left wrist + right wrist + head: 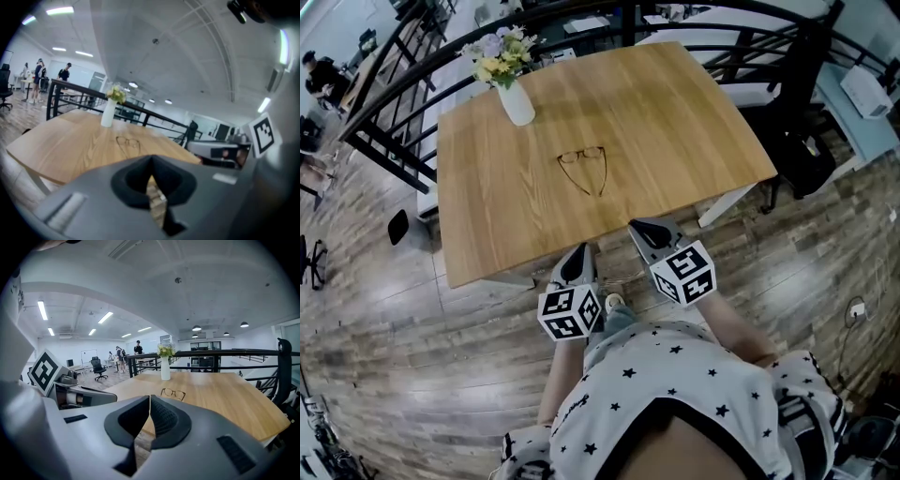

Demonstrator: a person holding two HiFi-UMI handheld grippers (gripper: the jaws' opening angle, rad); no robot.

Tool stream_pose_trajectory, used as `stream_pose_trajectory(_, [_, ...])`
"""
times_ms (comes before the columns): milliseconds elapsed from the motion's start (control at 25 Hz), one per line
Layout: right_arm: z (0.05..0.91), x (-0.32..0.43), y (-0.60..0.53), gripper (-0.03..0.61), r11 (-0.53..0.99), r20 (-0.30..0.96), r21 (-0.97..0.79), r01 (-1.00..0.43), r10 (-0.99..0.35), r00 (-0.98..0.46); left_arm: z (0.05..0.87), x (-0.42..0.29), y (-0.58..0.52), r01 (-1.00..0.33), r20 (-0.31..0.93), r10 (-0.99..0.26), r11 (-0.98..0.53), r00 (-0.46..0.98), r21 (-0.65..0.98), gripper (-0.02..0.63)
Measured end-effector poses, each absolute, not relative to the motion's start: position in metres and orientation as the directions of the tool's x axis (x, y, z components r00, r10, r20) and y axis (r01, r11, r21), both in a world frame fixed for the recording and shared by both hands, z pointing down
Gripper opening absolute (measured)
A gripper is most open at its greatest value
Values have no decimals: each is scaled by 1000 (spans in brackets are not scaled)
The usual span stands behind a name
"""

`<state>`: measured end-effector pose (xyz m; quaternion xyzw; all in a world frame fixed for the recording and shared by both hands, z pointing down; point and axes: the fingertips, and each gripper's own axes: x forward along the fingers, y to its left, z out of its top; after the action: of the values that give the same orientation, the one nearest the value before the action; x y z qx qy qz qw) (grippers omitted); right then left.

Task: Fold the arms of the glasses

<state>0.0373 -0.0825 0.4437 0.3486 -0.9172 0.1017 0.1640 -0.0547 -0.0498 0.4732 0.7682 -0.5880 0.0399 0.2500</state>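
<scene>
Glasses [583, 169] noted lying on the wooden table [694, 122], on the person's side of the white vase [517, 101] and apart from it, roughly mid-table. Frame is thin and dark. The front bar is turned toward the vase end, and the arms are unfolded and run away from the vase. Whether the arm tips touch or cross cannot be made out at this size, and the lenses are barely seen. Vase is opaque, so its inside is hidden. A bunch of pale yellow and white flowers [502, 54] is held in it, standing upright by the table corner. Left gripper [578, 253] and right gripper [645, 227] are held at the table edge farthest from the vase, side by side, both pointed toward the glasses and well short of them. Jaws of each are pressed together with nothing between them. The hands holding them are covered by the marker cubes and the star-print shirt [675, 375]. Table legs are mostly hidden under the top. Floor [375, 328] is grey-brown planking. A black railing [394, 84] runs behind the vase. Beyond the vase and railing, an open office is seen with ceiling strip lights, a black office chair [98, 367] and a few distant people, all too small for detail.
</scene>
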Motion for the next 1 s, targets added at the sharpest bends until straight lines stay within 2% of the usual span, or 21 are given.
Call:
stream_pose_trajectory(360, [450,3,-150,18,727,391,-37,-686,-621,-679,474,-97,-106,-921,359,-880,-187,311,341,6])
stream_pose_trajectory(640, [467,-12,-193,18,723,429,61,-688,-641,-636,484,-120,-130,-920,369,-875,-182,313,348,6])
stream_pose_trajectory(1000, [499,-32,-239,18,781,552,225,-583,-595,-584,490,-133,-140,-923,392,-876,-137,282,360,6])
